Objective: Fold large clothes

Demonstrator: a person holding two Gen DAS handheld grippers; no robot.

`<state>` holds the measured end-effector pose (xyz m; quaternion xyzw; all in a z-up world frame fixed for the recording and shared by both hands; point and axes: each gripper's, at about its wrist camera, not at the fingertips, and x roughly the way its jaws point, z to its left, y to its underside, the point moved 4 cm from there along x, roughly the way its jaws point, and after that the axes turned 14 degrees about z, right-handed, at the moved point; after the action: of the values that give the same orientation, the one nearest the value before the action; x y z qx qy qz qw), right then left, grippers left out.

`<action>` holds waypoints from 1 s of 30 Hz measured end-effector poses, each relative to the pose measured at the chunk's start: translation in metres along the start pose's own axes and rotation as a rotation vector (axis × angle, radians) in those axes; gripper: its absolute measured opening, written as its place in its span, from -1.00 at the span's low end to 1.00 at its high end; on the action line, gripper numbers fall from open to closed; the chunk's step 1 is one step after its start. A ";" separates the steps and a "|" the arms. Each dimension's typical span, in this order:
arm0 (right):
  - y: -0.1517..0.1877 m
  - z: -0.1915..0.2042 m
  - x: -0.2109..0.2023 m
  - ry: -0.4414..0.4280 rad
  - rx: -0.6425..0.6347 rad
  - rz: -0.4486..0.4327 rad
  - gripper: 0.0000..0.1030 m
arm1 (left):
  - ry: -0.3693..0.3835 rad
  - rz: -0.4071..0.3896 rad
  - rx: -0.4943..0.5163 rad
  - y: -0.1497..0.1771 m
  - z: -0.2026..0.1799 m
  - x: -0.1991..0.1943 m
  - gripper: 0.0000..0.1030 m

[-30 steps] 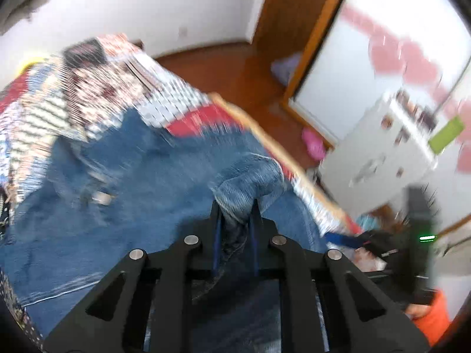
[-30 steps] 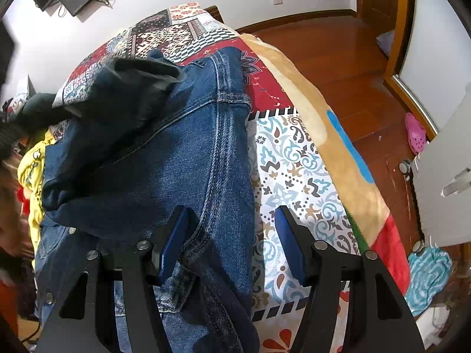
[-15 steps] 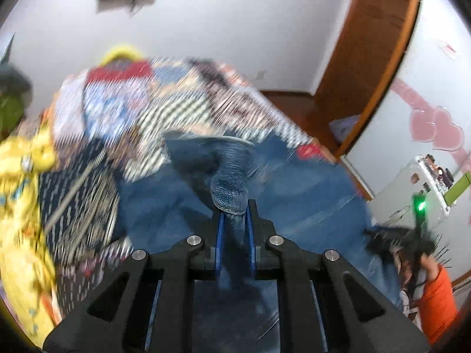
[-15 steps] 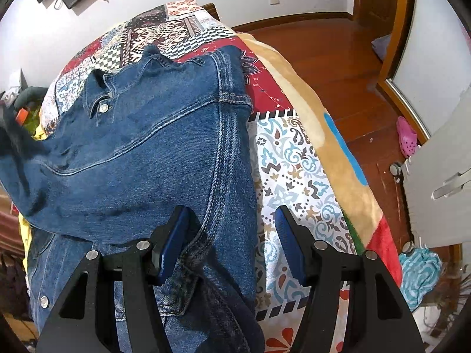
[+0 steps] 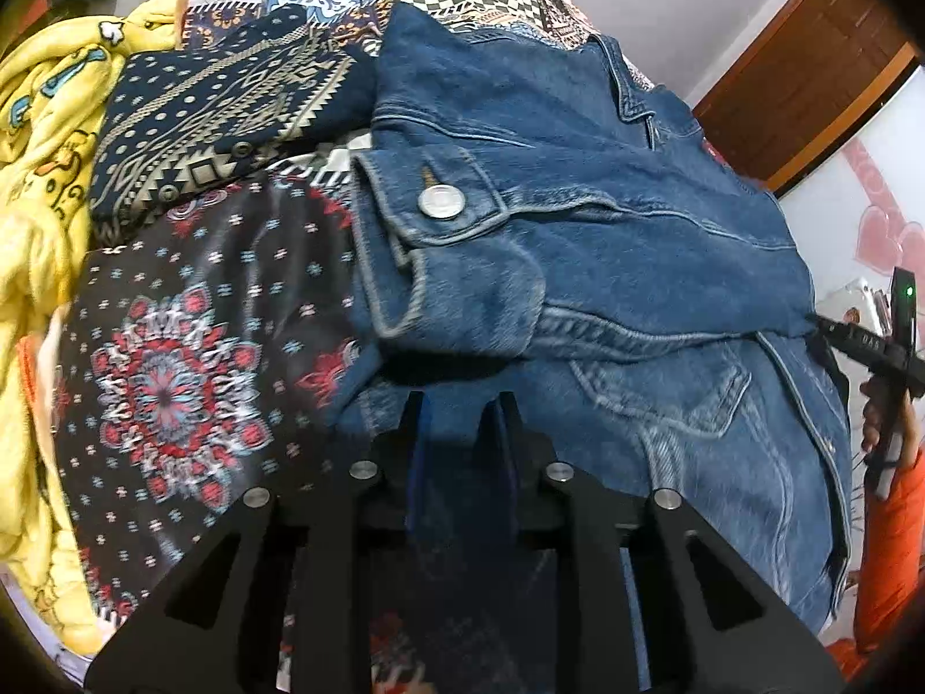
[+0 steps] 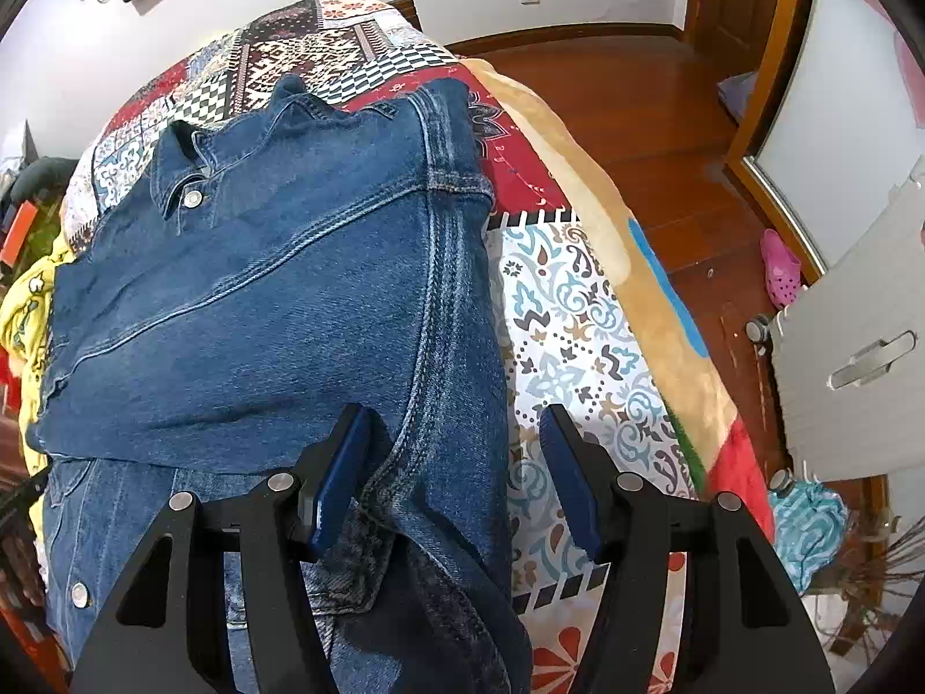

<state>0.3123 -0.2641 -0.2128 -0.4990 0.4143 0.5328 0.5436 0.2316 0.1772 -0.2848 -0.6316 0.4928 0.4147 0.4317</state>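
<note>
Now that the sleeve (image 5: pixel 457 266) lies across the denim jacket (image 6: pixel 272 295) on the patchwork bedspread (image 6: pixel 578 312), the left gripper (image 5: pixel 459 422), which carried it over moments ago, has just been opening; nothing sits between its narrowly parted fingers. That fold looks done, to my eye. The right gripper (image 6: pixel 457 462) hovers half spread over the jacket's edge, pads pressing nothing. One jacket, one yellow blanket (image 5: pixel 40 185), two grippers.

One denim jacket (image 6: pixel 277 312), two tongs — one yellow blanket (image 5: pixel 40 185) (crumpled).
</note>
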 end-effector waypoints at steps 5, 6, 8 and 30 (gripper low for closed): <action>-0.007 0.009 -0.014 0.005 -0.038 -0.032 0.11 | -0.101 -0.090 0.012 -0.011 0.007 -0.038 0.11; -0.012 0.011 -0.020 0.005 -0.047 -0.049 0.11 | -0.112 -0.111 0.012 -0.017 0.009 -0.047 0.12; -0.020 0.015 -0.027 0.000 -0.060 -0.074 0.12 | -0.117 -0.140 0.003 -0.034 0.014 -0.057 0.13; -0.128 -0.004 0.041 -0.140 0.003 -0.009 0.24 | 0.129 -0.087 -0.059 -0.202 0.041 0.020 -0.27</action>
<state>0.4432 -0.2530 -0.2412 -0.4615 0.3738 0.5635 0.5743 0.4295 0.2399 -0.2879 -0.6902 0.4795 0.3682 0.3977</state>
